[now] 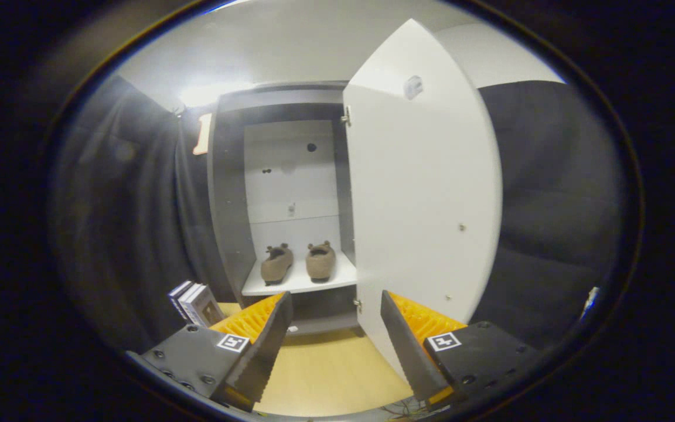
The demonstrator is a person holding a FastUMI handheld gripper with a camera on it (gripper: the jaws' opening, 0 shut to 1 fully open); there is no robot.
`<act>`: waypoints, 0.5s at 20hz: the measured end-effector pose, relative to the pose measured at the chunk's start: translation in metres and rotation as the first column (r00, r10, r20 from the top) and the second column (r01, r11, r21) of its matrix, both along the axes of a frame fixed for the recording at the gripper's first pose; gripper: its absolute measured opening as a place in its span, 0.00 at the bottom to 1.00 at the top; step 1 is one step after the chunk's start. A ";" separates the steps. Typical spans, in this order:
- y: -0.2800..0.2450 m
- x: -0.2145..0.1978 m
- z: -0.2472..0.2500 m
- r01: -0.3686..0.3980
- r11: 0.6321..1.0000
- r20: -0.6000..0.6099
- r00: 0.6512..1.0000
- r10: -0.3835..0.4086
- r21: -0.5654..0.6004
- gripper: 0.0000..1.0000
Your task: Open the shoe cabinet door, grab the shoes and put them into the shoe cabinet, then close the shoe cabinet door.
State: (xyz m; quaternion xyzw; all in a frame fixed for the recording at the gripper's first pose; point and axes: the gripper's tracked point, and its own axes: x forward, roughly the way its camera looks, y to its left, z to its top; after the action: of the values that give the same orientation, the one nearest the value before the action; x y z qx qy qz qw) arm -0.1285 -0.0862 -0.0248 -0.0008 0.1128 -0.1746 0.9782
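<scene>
The two shoes (297, 262) already sit side by side on the white shelf (346, 278) inside the shoe cabinet (229, 193), toes toward the back panel, one near the shelf's left edge and the other nearer its right edge. So, by my reading, the loading is done and the step in hand is closing the cabinet door (425, 193).

The tool (333, 319) is spread wide with nothing between its fingers, and hangs above the wooden floor (326, 369) in front of the cabinet. The shoes lie well beyond the fingers, higher up and slightly toward the left one. The door stands swung open, hinged at the cabinet's right side, its lower part just behind the right finger.

The next move probably calls for getting the tool round to the door's outer face or free edge and pushing it toward the cabinet front until it shuts. Some books (194, 302) stand on the floor beside the cabinet's lower left corner.
</scene>
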 end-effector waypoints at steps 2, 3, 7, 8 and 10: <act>-0.032 -0.025 0.009 0.056 0.998 -0.002 0.998 -0.056 -0.012 0.94; -0.046 -0.036 0.015 0.072 0.997 0.004 0.997 -0.072 -0.011 0.94; -0.114 -0.064 0.034 0.115 0.993 0.030 0.993 -0.115 -0.018 0.95; -0.130 -0.066 0.037 0.113 0.993 0.032 0.993 -0.112 -0.023 0.95; -0.163 -0.066 0.045 0.098 0.995 0.042 0.994 -0.096 -0.034 0.95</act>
State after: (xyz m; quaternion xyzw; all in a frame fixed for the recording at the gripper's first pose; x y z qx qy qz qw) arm -0.1945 -0.2489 0.0200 -0.0092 0.0896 -0.2239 0.9704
